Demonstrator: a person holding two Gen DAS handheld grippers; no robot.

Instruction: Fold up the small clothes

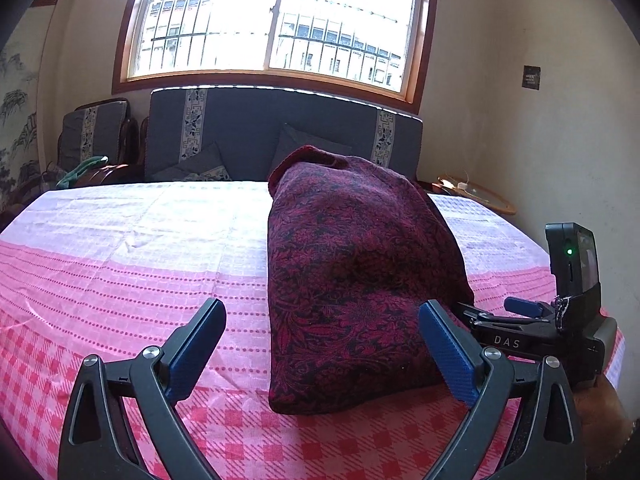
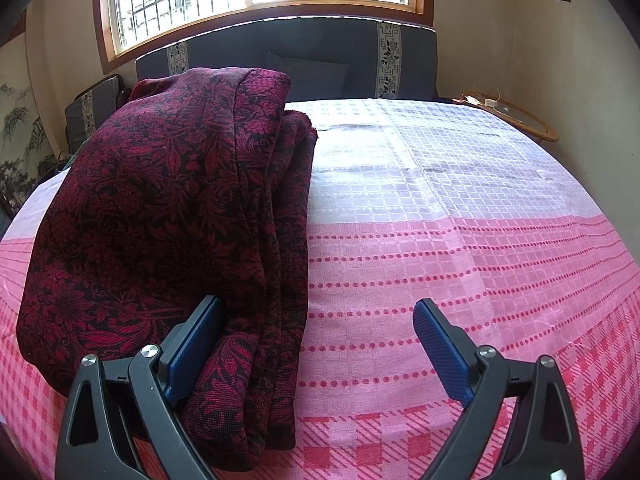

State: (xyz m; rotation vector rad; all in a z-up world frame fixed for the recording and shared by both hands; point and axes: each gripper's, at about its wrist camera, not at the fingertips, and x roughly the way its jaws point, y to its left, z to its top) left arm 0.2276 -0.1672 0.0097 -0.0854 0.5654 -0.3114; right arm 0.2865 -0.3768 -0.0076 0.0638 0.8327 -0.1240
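Resting folded on the pink checked tablecloth (image 1: pixel 120 264), the dark red floral garment (image 1: pixel 352 280) lies between my left gripper (image 1: pixel 322 344) and right gripper (image 2: pixel 316 344), both spread apart and holding nothing.

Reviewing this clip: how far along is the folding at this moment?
Done: the dark red floral garment lies in a compact bundle on the pink checked cloth, stacked fold edges showing along its right side. In hand: nothing; the left gripper and right gripper are both open, one on each side of it. Left: perhaps tidying; no other clothes are visible.
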